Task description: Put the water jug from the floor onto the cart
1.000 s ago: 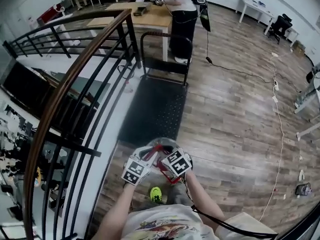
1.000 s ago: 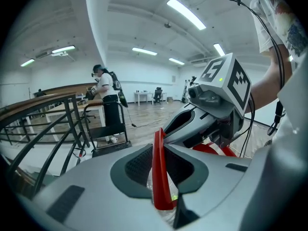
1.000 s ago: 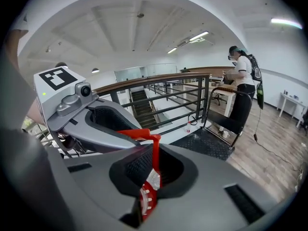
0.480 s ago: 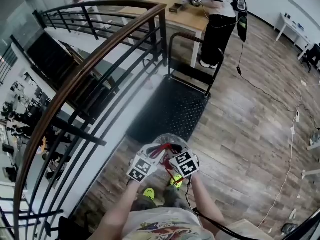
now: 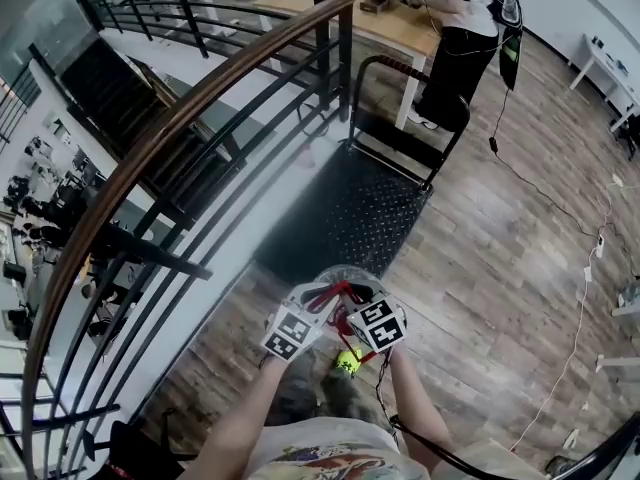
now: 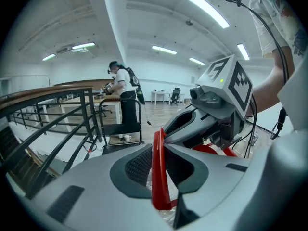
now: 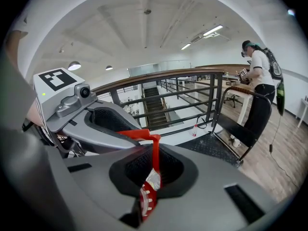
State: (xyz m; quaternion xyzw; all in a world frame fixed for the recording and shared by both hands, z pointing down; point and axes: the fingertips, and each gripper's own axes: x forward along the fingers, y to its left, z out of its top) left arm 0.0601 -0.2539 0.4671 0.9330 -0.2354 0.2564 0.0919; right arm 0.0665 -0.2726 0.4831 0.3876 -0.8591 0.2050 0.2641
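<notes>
Grip: your left gripper and right gripper both clamp the red handle of the jug.
Change: the cart is nearer now; set-down looks close.

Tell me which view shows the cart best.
The head view: the cart shows whole from above, dark deck and push handle both clear. The left gripper view shows it small and distant, beside the railing. The right gripper view shows it at a low angle, its deck foreshortened.
</notes>
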